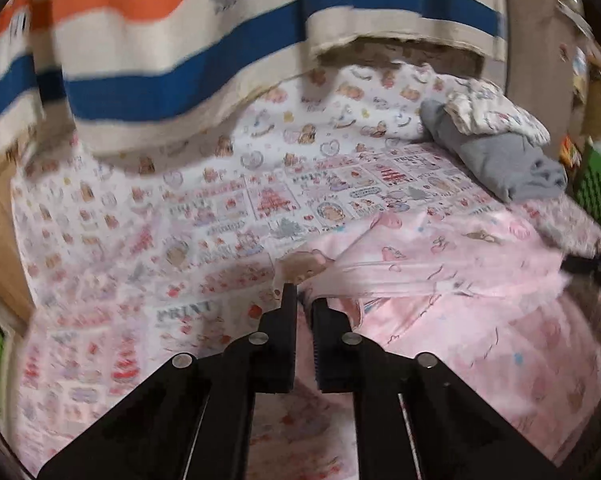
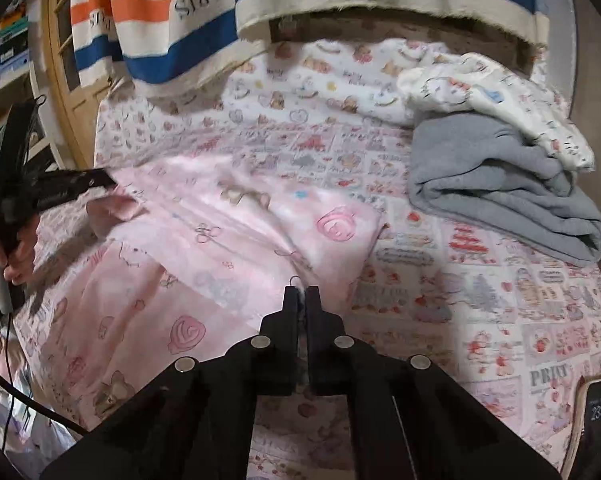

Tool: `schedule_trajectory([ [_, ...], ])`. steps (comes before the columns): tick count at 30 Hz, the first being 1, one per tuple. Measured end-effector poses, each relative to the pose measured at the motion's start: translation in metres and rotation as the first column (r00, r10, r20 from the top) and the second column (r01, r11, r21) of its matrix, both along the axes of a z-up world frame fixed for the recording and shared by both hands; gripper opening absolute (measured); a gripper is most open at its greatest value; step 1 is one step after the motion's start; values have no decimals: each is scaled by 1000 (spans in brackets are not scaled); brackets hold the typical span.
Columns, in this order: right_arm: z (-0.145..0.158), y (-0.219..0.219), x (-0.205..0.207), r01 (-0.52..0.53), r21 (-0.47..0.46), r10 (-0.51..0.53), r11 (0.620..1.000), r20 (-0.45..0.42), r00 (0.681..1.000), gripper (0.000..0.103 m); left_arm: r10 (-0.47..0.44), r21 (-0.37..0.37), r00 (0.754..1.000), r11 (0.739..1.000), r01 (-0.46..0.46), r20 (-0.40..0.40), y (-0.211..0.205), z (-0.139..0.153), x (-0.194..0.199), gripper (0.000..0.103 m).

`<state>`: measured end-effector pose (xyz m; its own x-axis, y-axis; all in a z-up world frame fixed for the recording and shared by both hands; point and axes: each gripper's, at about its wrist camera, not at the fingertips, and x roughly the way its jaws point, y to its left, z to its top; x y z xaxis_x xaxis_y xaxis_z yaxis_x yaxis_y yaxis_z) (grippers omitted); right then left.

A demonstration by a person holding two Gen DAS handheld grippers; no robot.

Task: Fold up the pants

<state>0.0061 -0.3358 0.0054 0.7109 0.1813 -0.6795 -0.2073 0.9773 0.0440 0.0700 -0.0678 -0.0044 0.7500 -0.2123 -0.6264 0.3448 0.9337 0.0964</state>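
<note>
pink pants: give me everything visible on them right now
The pants are soft, thin-looking pink fabric printed with bears, roses and small outlines. They lie rumpled and partly folded over on the patterned bed sheet, near its front-left part. Both grippers pinch them: the right gripper has its jaws shut on a bunched edge, and the left gripper grips another edge, pulling a taut crease. Waistband and legs can't be told apart.

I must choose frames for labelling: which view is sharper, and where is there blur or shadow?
Left wrist view: motion blur smears the striped blanket and pink pants. Right wrist view: sharper, the grey folded cloth crisp; shadow lies right of the tongs; both bend at the edges.
</note>
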Motion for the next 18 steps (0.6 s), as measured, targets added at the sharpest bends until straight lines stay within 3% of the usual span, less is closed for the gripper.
schedule_trajectory([
  [3, 12, -5, -10, 13, -8, -12, 1000, 33, 999, 3, -21, 43, 999, 999, 19, 32, -1, 4, -12, 12],
  [7, 18, -1, -18, 6, -37, -5, 999, 41, 999, 3, -32, 50, 999, 998, 32, -15, 1, -6, -18, 13],
  [9, 14, 2, -22, 12, -64, -10, 998, 36, 999, 3, -41, 60, 999, 997, 43, -34, 2, -14, -22, 13],
  [11, 8, -1, -23, 17, -69, -16, 997, 22, 1000, 3, -50, 68, 997, 996, 54, -57, 3, -24, -25, 20],
  [14, -7, -9, -18, 55, -66, -56, 996, -23, 998, 3, -54, 81, 994, 995, 62, -95, 6, -36, -30, 21],
  [18, -16, -13, -23, 15, -37, -16, 999, -43, 999, 3, -51, 72, 992, 996, 60, -113, 17, -40, -36, 21],
])
